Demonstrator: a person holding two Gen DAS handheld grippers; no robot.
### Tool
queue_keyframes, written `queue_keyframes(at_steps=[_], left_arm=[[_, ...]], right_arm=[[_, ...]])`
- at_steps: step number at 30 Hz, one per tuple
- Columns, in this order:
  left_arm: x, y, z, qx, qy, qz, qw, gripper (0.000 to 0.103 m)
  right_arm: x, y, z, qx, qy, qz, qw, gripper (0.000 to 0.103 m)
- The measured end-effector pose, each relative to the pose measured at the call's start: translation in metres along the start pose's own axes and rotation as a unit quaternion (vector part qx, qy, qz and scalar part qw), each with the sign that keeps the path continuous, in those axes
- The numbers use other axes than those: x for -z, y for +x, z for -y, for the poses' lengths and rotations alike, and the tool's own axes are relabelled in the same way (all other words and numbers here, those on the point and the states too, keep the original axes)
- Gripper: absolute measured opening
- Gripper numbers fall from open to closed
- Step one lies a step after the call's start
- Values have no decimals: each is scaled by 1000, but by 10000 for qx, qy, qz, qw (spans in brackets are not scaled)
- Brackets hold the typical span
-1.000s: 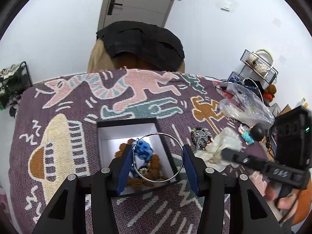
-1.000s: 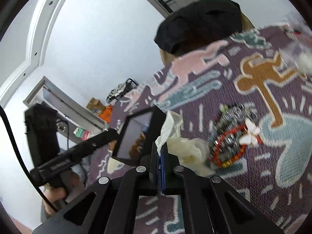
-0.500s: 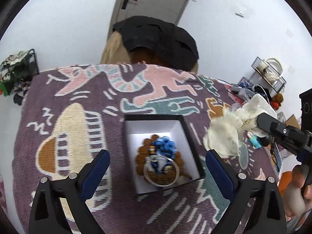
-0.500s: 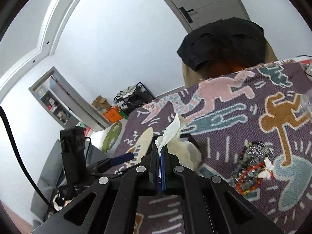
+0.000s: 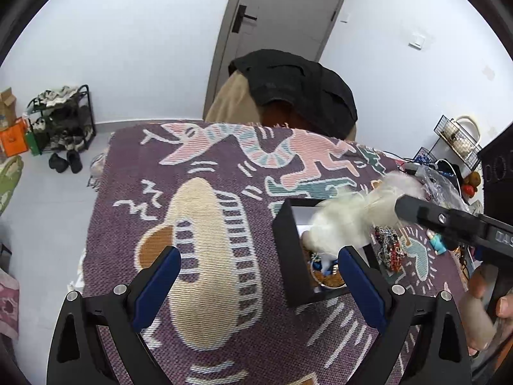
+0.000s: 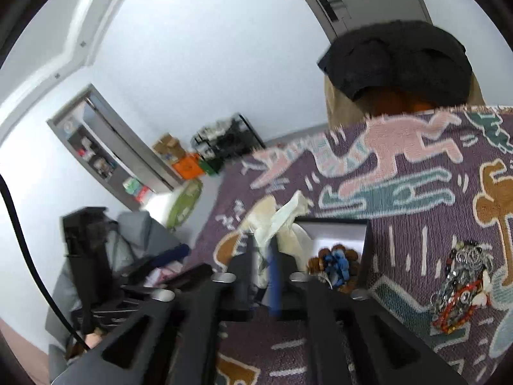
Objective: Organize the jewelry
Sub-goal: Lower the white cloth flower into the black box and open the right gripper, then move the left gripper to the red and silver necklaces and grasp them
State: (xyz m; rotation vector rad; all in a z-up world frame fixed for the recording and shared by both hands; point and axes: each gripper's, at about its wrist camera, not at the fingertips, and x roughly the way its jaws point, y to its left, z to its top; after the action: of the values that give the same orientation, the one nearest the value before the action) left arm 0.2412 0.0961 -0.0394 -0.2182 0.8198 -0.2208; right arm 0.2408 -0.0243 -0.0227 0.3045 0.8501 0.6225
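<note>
The cream pouch covered the far right part of the black box, hiding much of the jewelry inside. The right gripper was motion-blurred, so the set of its jaws on the pouch could not be read. Right of the box, the jewelry heap was too tangled to separate, and the picture's edge cut off the patterned blanket.

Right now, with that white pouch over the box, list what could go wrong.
1. The right gripper pinches only an edge of the soft white pouch; it may slip or drape over the black box wall rather than land inside.
2. The pouch hides the beads inside, so placement is partly blind.
3. The open left gripper sits near the box and could nudge it.
</note>
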Motion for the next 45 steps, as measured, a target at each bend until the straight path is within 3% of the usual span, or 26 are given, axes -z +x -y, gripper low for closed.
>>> queue_keyframes(at_steps=[1, 2, 10, 16, 22, 28, 38, 40, 43, 45], left_arm=[[1, -1, 0, -10, -9, 7, 10000, 99], [1, -2, -2, -1, -30, 16, 10000, 99], [-2, -4, 11, 155, -6, 105, 9998, 99], [-6, -5, 40, 338, 161, 168, 9992, 99], [-9, -4, 71, 437, 401, 184, 9981, 99], [-12, -2, 101, 592, 542, 171, 9966, 103], [-8, 6, 150, 661, 992, 213, 9926, 103], [-6, 9, 157, 640, 1084, 212, 9918, 102], [-3, 15, 167, 696, 1209, 192, 9900, 92], [-1, 22, 175, 732, 1288, 65, 9889, 80]], right_arm=[[2, -2, 2, 16, 54, 94, 9999, 87], [3, -7, 4, 82, 55, 256, 9996, 90], [12, -44, 32, 344, 203, 423, 9983, 90], [21, -84, 57, 669, 350, 623, 9952, 90], [29, -110, 83, 720, 553, 696, 9934, 90], [37, -131, 105, 907, 769, 779, 9898, 99], [58, -150, 144, 1148, 1083, 947, 9829, 99], [62, -148, 154, 1162, 1177, 912, 9820, 89], [68, -145, 170, 1119, 1346, 786, 9814, 74], [72, -146, 177, 1116, 1422, 784, 9804, 74]])
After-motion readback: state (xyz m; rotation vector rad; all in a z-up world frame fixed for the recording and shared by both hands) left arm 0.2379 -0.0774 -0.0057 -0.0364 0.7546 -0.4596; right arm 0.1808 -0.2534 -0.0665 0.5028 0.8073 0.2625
